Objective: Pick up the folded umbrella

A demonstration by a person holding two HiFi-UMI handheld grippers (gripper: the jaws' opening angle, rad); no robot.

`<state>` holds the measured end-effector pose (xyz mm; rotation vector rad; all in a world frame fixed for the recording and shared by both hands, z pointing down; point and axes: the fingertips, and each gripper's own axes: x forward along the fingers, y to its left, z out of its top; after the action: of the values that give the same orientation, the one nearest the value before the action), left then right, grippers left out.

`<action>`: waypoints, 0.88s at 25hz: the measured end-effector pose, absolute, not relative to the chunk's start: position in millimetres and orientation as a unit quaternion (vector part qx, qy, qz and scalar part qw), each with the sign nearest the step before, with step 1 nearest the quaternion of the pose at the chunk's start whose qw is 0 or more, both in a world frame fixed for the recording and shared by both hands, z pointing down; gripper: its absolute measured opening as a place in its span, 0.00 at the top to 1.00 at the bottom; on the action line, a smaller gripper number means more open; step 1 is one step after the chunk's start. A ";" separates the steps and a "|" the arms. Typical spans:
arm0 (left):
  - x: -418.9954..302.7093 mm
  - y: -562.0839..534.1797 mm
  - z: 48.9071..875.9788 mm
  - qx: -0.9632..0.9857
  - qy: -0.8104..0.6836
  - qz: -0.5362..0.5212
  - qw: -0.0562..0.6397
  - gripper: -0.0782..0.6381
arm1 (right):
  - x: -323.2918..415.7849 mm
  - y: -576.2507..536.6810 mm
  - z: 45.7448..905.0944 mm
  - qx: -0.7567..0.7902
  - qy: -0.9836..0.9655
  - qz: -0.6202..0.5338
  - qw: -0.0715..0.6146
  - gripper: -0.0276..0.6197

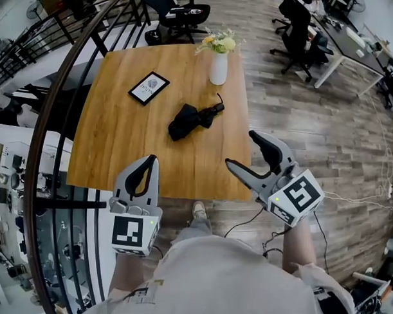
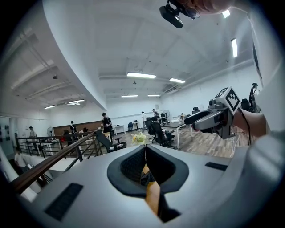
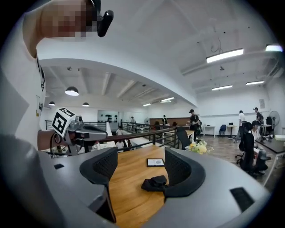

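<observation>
A black folded umbrella (image 1: 192, 119) lies on the wooden table (image 1: 118, 136), near its middle; it also shows between the jaws in the right gripper view as the umbrella (image 3: 153, 183). My left gripper (image 1: 153, 161) hovers at the table's near edge, jaws closed together with nothing in them. My right gripper (image 1: 239, 149) is held at the near right corner, jaws wide apart and empty, short of the umbrella. The left gripper (image 2: 145, 151) points up over the table toward the room.
A white vase of flowers (image 1: 218, 63) stands behind the umbrella. A black-framed card (image 1: 149, 88) lies at the far left of the table. A dark curved railing (image 1: 53, 106) runs along the left. Office chairs (image 1: 179, 18) and desks (image 1: 347, 45) stand beyond.
</observation>
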<state>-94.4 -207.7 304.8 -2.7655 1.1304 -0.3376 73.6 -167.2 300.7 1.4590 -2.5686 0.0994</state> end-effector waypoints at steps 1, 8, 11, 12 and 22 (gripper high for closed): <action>-94.8 -217.6 308.4 -0.918 0.372 -0.119 0.062 0.87 | 70.6 -179.1 306.6 0.491 -0.865 0.039 0.100 0.43; -91.5 -263.5 321.0 -0.927 0.347 -0.137 0.044 0.87 | 58.4 -233.5 324.8 0.482 -0.867 0.058 0.112 0.43; -93.3 -277.8 319.8 -0.927 0.345 -0.136 0.061 0.87 | 51.5 -245.3 329.6 0.469 -0.871 0.061 0.131 0.43; -95.4 -281.5 317.4 -0.925 0.351 -0.134 0.057 0.87 | 48.1 -248.6 331.5 0.463 -0.873 0.062 0.139 0.43; -91.3 -300.4 332.6 -0.924 0.351 -0.138 0.069 0.87 | 32.0 -279.2 351.2 0.373 -0.906 0.081 0.182 0.42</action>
<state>-91.3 -300.4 332.6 -2.7815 1.0561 -0.4152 32.0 -279.2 351.2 1.0515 -2.5583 0.2280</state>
